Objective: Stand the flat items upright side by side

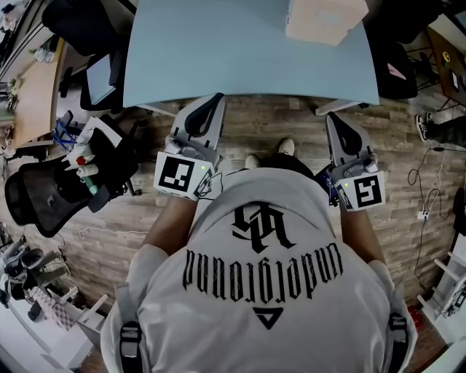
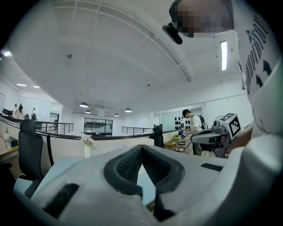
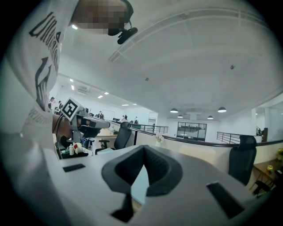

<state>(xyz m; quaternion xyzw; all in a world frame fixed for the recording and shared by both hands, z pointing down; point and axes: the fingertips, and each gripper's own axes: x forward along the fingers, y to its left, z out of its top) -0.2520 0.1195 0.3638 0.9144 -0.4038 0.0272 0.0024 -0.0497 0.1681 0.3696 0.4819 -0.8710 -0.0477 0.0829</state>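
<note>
Fingers point(image 2: 123, 164) pressed together, left gripper point(image 1: 216, 97), right gripper point(image 1: 331, 116), box point(image 1: 324, 18) cut off

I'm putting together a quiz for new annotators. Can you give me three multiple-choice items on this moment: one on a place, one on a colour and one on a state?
1. Where on the table does the cardboard box stand?
A. near left corner
B. far side, toward the right
C. dead centre

2. What colour is the table?
A. pale blue
B. red
C. black

3. How do the fingers of the left gripper and the right gripper stand?
A. both wide open
B. both clamped on a book
C. both closed with nothing between them

Answers:
1 B: the head view shows the box at the far right of the table.
2 A: the top of the table is plainly light blue.
3 C: in each gripper view the pads meet, with nothing between them.
</note>
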